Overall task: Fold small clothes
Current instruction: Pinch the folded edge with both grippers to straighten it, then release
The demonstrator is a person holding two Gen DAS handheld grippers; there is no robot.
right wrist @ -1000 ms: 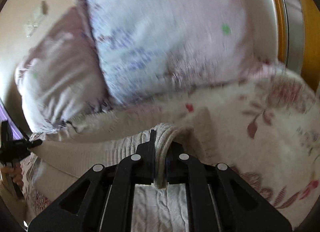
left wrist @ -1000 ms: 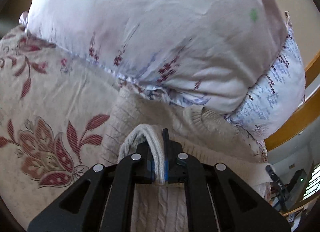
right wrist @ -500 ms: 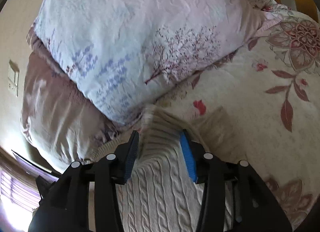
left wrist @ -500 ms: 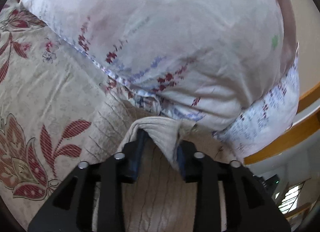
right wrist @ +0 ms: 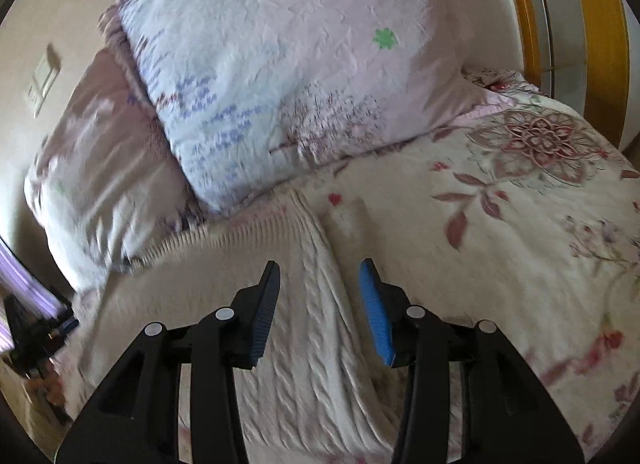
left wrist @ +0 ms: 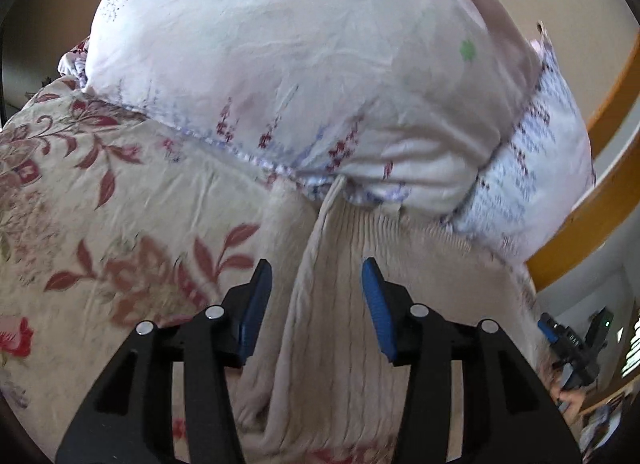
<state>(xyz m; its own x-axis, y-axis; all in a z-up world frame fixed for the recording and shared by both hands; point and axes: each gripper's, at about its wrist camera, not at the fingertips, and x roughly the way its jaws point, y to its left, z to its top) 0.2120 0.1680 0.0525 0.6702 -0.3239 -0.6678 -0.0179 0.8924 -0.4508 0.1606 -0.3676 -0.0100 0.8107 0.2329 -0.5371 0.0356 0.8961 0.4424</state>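
Between the left claw (left wrist: 316, 296) pads: cream cable-knit sweater (left wrist: 332, 304), untouched, jaws opening. Right claw (right wrist: 318, 300) open above the sweater (right wrist: 308, 304); floral pillow (right wrist: 280, 64) ahead.

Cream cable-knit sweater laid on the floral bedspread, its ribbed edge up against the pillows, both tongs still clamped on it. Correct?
Not quite: neither grips it. The left tongs are opening and the right tongs stand open, pads clear of the sweater, per both wrist views. The sweater lies on the bedspread, ribbed edge against the pillows.
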